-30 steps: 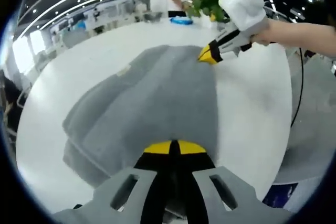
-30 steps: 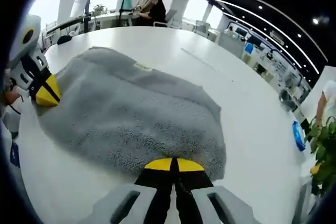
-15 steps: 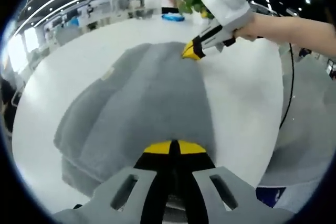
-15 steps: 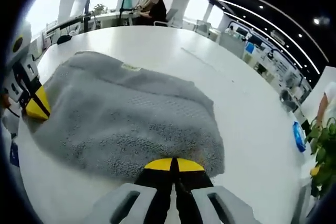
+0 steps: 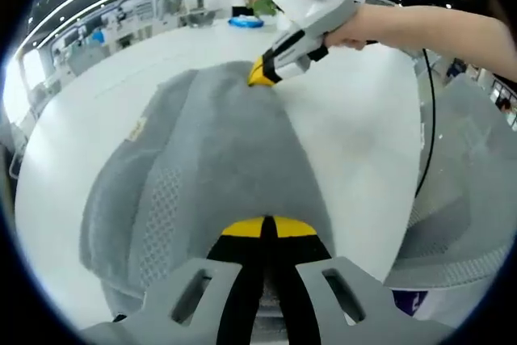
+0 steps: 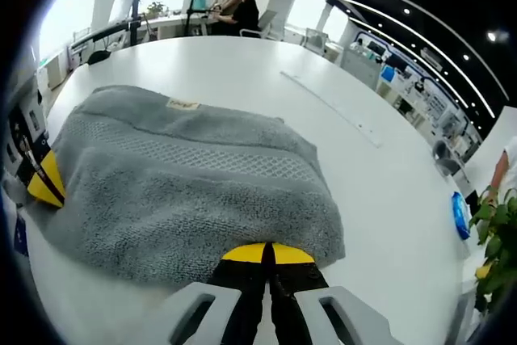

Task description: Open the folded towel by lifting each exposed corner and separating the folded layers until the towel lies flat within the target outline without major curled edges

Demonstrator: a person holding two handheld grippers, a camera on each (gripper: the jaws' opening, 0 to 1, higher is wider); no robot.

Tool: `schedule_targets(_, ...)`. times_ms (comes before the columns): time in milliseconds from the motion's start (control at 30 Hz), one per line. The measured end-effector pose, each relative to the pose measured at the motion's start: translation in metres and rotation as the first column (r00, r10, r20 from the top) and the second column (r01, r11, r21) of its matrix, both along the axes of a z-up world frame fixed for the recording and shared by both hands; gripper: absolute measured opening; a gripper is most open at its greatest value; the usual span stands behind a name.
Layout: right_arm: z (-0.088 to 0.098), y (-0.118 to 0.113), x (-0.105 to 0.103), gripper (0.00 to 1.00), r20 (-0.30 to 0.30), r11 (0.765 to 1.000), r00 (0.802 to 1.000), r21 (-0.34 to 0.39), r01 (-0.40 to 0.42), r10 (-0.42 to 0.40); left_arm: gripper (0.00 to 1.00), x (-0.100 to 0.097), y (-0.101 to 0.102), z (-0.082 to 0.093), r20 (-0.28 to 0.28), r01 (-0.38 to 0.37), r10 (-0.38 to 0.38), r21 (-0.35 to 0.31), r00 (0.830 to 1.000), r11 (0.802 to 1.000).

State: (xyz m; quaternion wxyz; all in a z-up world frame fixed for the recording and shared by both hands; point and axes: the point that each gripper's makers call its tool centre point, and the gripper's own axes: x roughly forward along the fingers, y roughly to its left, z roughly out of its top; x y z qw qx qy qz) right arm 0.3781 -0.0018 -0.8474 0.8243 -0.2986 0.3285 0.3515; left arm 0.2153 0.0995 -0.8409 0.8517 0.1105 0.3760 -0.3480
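In the left gripper view, the grey towel (image 5: 218,175) lay folded across the middle of the white table (image 5: 355,135). The left gripper (image 5: 266,228), bottom centre, was clenched on its near edge. The right gripper (image 5: 262,74), upper centre, pinched the far edge. Bare table stayed free on both sides.

In the right gripper view, the towel (image 6: 194,183) filled the centre-left, its label (image 6: 182,104) at the upper left. The right gripper (image 6: 268,254) was closed on the near edge; the left gripper (image 6: 44,187) held the left edge. Open table (image 6: 380,191) spread to the right.

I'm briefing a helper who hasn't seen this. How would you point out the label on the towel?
On the white table lies a folded grey towel. Along its far edge in the right gripper view sits the label, the only pale yellowish rectangle on the grey cloth.
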Motion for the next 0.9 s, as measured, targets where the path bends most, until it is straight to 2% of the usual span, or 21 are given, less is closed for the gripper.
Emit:
schedule_targets(467,0.000,0.002,0.006,0.00,0.000,1.000,1.000,-0.009,-0.005,0.005,0.01,-0.014,-0.032,-0.001,-0.025,0.108,-0.109,-0.030,0.994,0.994)
schedule_targets(900,0.000,0.003,0.008,0.00,-0.001,1.000,1.000,-0.017,-0.012,0.012,0.01,-0.018,-0.045,-0.001,-0.033,0.146,-0.148,-0.046,0.989,0.988)
